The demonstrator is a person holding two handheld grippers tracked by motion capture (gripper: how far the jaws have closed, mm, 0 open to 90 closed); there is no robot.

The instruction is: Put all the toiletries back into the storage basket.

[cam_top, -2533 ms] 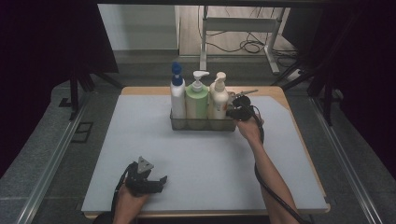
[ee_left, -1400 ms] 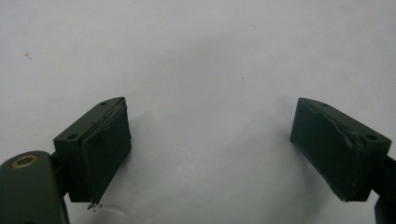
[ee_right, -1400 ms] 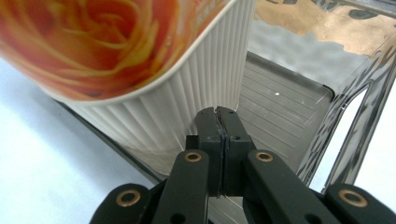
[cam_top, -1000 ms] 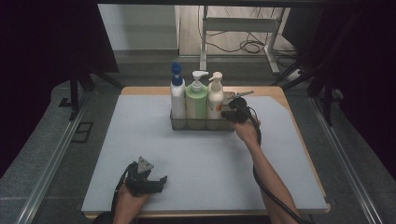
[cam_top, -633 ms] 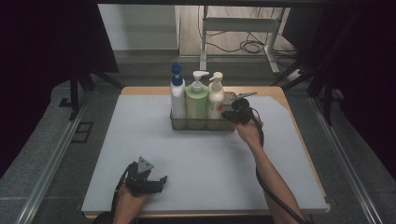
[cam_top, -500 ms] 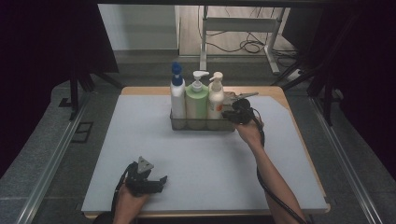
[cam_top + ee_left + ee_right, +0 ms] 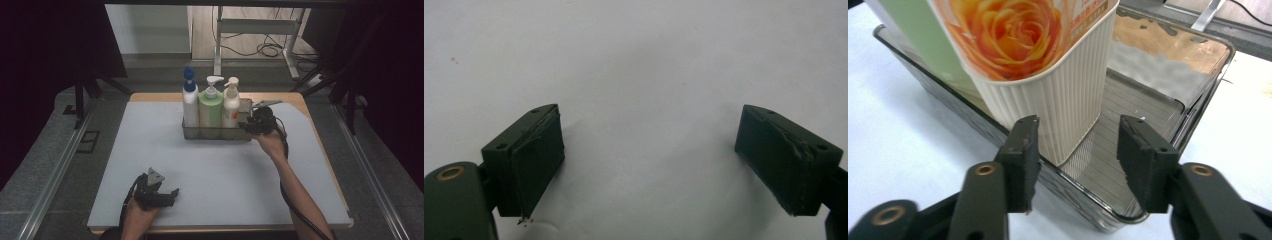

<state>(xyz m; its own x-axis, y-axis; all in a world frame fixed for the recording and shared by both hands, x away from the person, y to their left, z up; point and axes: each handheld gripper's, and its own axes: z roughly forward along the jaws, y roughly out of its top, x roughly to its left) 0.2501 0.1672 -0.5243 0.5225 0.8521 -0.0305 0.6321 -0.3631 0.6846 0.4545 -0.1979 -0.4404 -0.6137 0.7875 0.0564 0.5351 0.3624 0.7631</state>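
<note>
The cream pump bottle (image 7: 231, 106) with the rose label stood in the metal tray (image 7: 216, 134) near the desk's (image 7: 220, 175) far edge, next to the green bottle (image 7: 210, 107). The right claw (image 7: 248, 125) had just been opening, nothing pinched. The left claw (image 7: 170, 194) sat wide open by the near edge.

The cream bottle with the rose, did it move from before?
Yes. The cream bottle slid left inside the tray and now stands upright beside the green bottle, leaving the tray's right end bare.
</note>
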